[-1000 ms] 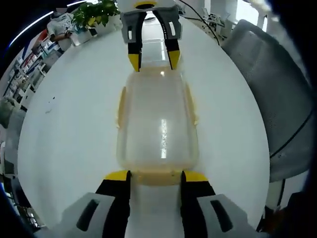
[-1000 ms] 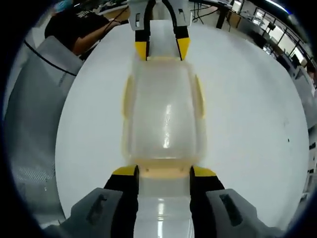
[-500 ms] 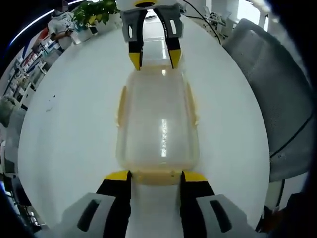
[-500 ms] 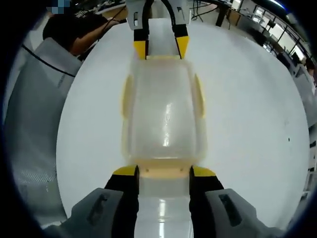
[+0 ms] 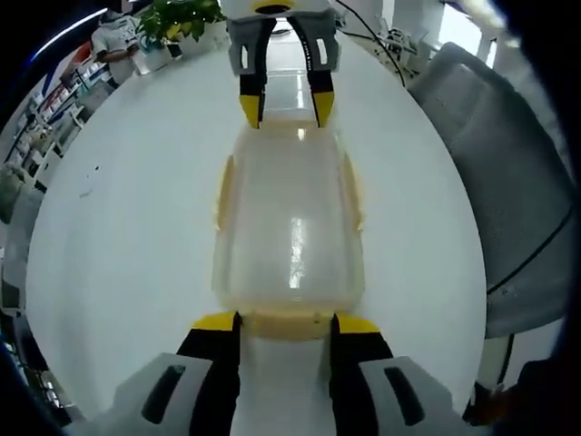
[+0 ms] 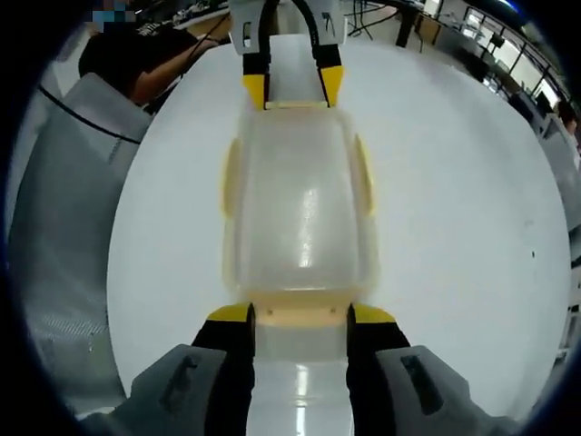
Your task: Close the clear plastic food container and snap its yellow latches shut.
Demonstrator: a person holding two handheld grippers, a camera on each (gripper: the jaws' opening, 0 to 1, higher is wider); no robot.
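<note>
On the white surface (image 5: 118,245) between your two grippers sits the clear container (image 5: 289,227), lid already on; your left gripper (image 5: 286,320) and right gripper (image 6: 300,313) each straddle an end latch, jaws parted, gripping nothing, while the side latches (image 6: 365,177) look unsnapped

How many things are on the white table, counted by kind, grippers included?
Clear plastic food container: 1
Yellow latches showing on it: 4
Grippers at its two ends, left gripper and right gripper: 2
Total: 7
</note>
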